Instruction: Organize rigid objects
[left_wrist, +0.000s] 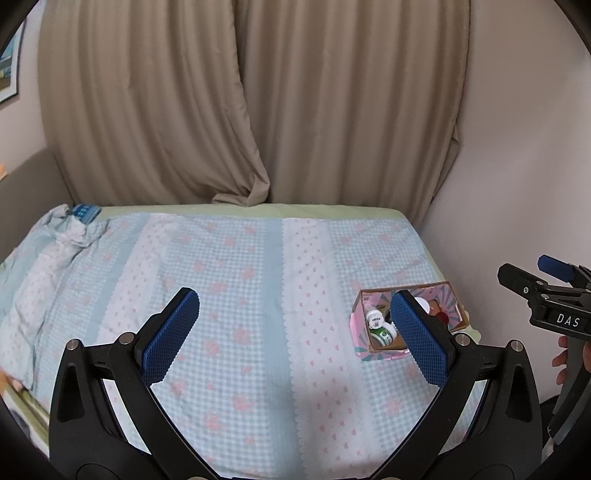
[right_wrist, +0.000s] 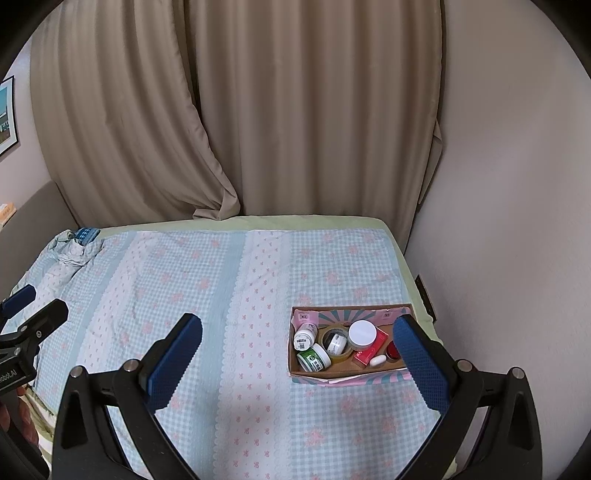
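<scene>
Work surface: a bed covered by a blue-and-white gingham bedspread (right_wrist: 207, 295) with pink floral print, pale green sheet showing along the far edge. Beige curtains (right_wrist: 258, 110) hang behind it, their hem bunched on the far edge of the bed. A plain wall (right_wrist: 498, 184) closes the right side. A crumpled fold of fabric with a small blue checked item (right_wrist: 85, 233) lies at the far left corner; a framed picture (right_wrist: 5, 118) is on the left wall. The middle of the bedspread carries no loose objects.

Container: one open cardboard box (right_wrist: 306, 372) with a pink-and-teal printed exterior sits near the right edge of the bed, close to the wall. Contents: a white bottle with a label (right_wrist: 303, 336) lying on its side, a green-labelled jar (right_wrist: 314, 357), a roll of tape (right_wrist: 335, 343) with a small white jar inside its ring, a white-lidded jar (right_wrist: 362, 333), a red carton (right_wrist: 371, 350), a small white oblong piece (right_wrist: 377, 360) and a red round item (right_wrist: 392, 350) (partly hidden behind a finger).

Left gripper (left_wrist: 295, 328): fingers spread wide, nothing between them, hovering over the bedspread; its right finger overlaps the box in the left wrist view. Right gripper (right_wrist: 298, 350): likewise spread and unloaded, with the box between its fingers towards the right one, not touching.
</scene>
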